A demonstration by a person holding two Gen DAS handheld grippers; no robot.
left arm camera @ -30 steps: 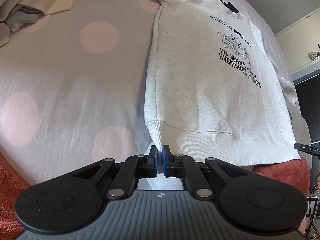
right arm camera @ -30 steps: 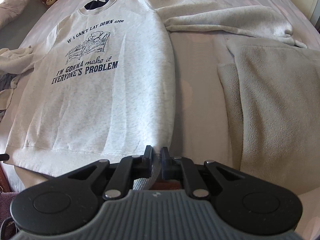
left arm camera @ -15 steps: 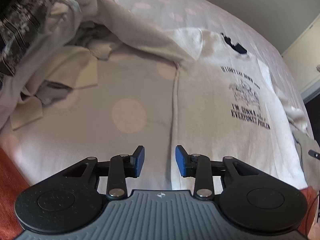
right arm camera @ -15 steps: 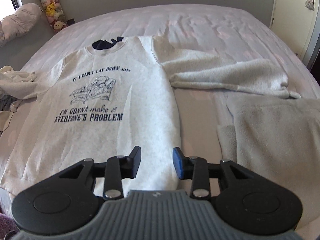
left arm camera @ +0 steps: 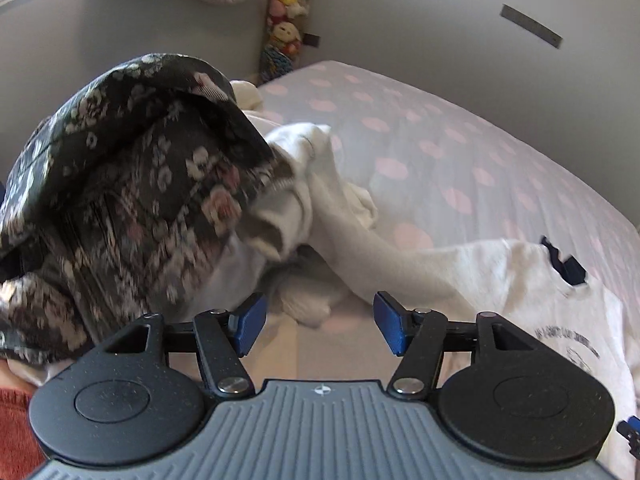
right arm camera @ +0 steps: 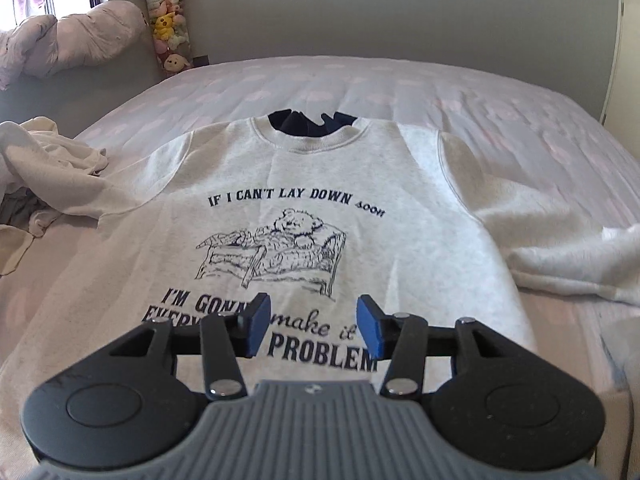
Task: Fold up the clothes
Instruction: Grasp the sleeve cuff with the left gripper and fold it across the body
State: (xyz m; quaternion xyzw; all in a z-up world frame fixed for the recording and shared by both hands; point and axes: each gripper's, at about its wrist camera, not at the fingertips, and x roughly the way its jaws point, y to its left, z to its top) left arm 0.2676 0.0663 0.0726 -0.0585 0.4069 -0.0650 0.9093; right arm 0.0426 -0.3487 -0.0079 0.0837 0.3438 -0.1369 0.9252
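Note:
A light grey sweatshirt (right arm camera: 320, 184) with a navy teddy-bear print lies flat, front up, on the bed. My right gripper (right arm camera: 308, 330) hovers over the printed chest, its jaws opening, nothing between the blue pads. In the left wrist view the same sweatshirt (left arm camera: 532, 280) shows at the right with its left sleeve (left arm camera: 384, 256) running up into a heap of clothes. My left gripper (left arm camera: 318, 322) hangs above that sleeve's cuff end, jaws opening, nothing between them.
A dark floral garment (left arm camera: 132, 200) tops the heap of white clothes (left arm camera: 320, 168) at the bed's left side. A cream fleece (right arm camera: 580, 268) lies right of the sweatshirt. The pink-dotted bedsheet (left arm camera: 460, 152) stretches behind; plush toys (right arm camera: 168, 20) hang in the corner.
Both grippers let go of the sweatshirt's hem and opened. The left one rose and swung left toward the clothes heap; the right one moved left over the chest print.

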